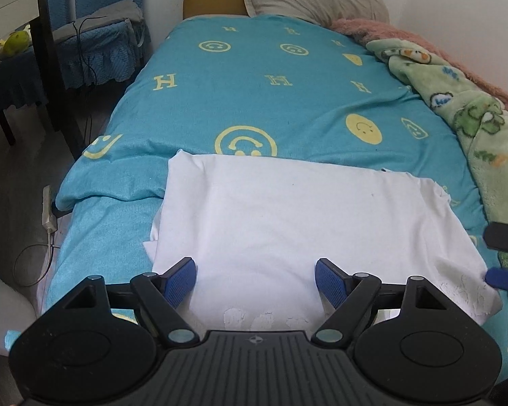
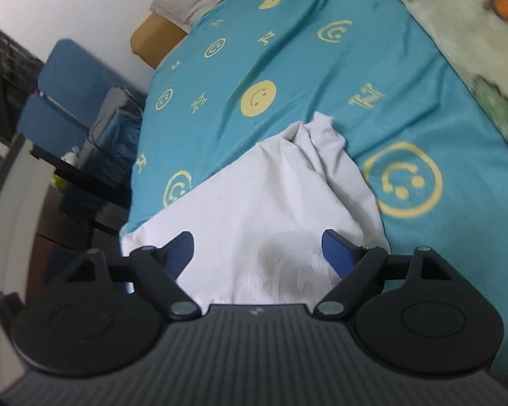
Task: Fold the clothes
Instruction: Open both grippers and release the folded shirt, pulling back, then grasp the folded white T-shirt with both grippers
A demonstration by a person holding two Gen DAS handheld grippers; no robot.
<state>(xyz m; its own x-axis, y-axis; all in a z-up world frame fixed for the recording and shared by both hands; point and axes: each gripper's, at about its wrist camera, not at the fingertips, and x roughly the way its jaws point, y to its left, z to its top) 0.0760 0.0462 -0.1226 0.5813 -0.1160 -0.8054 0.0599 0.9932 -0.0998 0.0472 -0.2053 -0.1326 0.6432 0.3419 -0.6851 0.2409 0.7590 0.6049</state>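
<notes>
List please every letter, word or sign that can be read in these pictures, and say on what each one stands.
"H": yellow letters printed many times on the blue bedspread, between smiley-face signs.
"N": what one letter looks like on the bedspread in the right wrist view, perhaps a turned H.
Blue writing on the green blanket: too small to read.
Cracked print on the white garment: worn off, unreadable.

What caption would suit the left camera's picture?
Open left gripper above a folded white garment on a turquoise smiley bedspread.
</notes>
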